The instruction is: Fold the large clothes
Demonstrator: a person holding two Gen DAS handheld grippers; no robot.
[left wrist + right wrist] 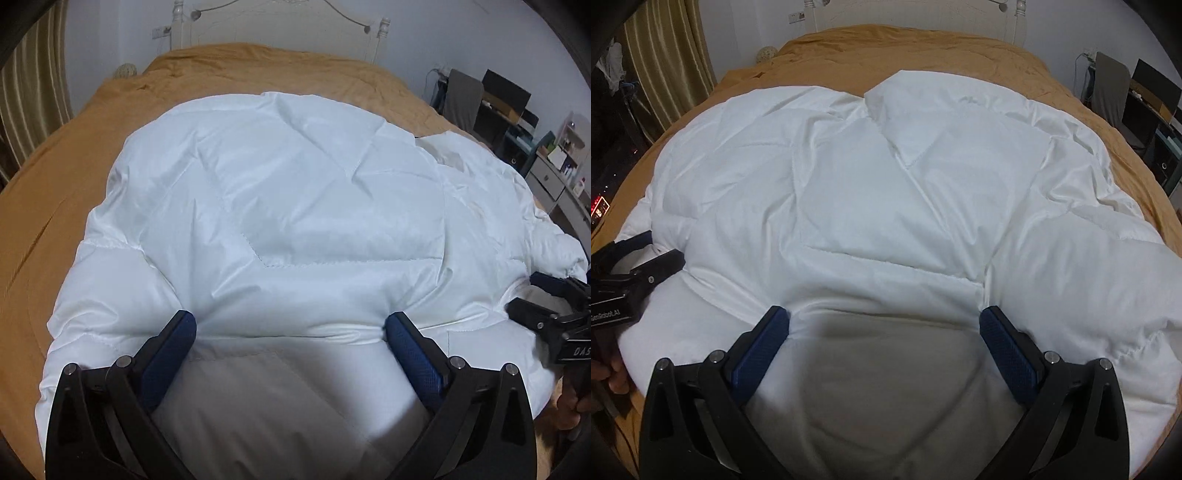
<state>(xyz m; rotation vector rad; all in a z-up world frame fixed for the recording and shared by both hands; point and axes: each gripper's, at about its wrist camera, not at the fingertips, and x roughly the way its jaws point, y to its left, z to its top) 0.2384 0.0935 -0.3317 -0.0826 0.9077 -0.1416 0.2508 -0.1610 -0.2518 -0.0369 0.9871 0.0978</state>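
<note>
the white puffer jacket (886, 192) lies spread across the mustard-brown bed cover (55, 206), filling most of the bed's near half, its far edge well short of the white headboard (280, 29). it appears partly folded: in the right wrist view a flap of quilted panel lies turned in over the body, its corner pointing toward the middle of the jacket, probably to narrow the garment before a fold toward the headboard. the left gripper (290, 325) hangs over the jacket's near edge with its jaws spread wide; the blue pads (170, 358) dent the fabric lightly on either side of a soft ridge but pinch nothing. the right gripper (884, 321) stands the same way beside it, jaws spread, fabric bulging between them but not clamped. both claws sit side by side at the near hem, which i judge to be a ready stance for taking that hem and carrying it over toward the headboard. the jacket is bright white, glossy and thin-skinned, stitched into large quilted panels, puffy and creased all over, with a rounded sleeve bulging at its right side. it looks slippery and springy, so a fold may puff back open.
</note>
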